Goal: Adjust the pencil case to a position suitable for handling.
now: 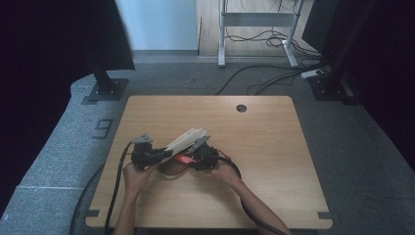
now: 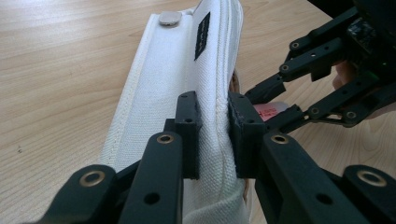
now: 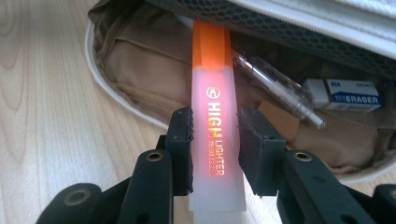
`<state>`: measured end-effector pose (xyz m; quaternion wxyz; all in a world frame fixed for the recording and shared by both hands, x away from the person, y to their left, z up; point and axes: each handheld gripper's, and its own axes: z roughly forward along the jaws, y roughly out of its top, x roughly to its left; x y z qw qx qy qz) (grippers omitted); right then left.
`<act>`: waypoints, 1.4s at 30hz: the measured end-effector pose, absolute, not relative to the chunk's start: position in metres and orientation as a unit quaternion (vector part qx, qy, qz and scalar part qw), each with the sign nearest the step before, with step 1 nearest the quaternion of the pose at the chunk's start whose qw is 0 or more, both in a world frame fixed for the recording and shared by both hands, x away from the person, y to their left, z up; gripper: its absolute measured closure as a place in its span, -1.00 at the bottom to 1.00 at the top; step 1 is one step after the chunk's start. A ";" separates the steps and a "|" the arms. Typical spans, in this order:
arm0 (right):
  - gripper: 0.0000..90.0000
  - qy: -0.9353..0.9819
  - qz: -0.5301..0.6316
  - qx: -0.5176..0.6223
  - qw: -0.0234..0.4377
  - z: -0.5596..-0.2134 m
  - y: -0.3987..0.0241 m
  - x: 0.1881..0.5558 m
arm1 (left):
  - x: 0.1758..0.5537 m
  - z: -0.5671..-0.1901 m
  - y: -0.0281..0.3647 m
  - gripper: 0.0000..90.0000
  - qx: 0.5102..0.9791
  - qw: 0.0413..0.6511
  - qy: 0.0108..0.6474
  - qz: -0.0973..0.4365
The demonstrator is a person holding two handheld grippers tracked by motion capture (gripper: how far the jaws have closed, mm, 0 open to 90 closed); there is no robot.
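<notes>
Left gripper (image 2: 215, 135) clamped on the raised white flap (image 2: 187, 84) of the pencil case (image 1: 183, 147), fingers (image 2: 189, 130) pressing both sides of the cloth, flap's long axis running away from the camera and held up off the tabletop (image 1: 264, 147). Right gripper (image 3: 215, 140) holding an orange highlighter (image 3: 215, 130) between narrow-set fingers (image 3: 182, 144), long axis along the fingers, orange cap end pointing into the open case mouth, just beside a clear pen (image 3: 275, 88) and a white eraser (image 3: 343, 94) lying inside. Case near the tabletop's front-left middle, with bare wood wide open to the right and toward the far edge.
</notes>
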<state>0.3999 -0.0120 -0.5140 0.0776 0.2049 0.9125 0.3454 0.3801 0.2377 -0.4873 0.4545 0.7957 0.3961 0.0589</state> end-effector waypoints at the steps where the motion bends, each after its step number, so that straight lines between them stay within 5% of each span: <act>1: 0.44 0.913 0.344 0.203 0.077 -0.514 -0.010 0.401 | 0.380 -0.487 0.238 0.69 0.795 0.455 0.396 0.059; 42: 0.37 0.906 0.341 0.228 0.106 -0.513 0.009 0.444 | 0.380 -0.488 0.240 0.69 0.794 0.453 0.401 0.063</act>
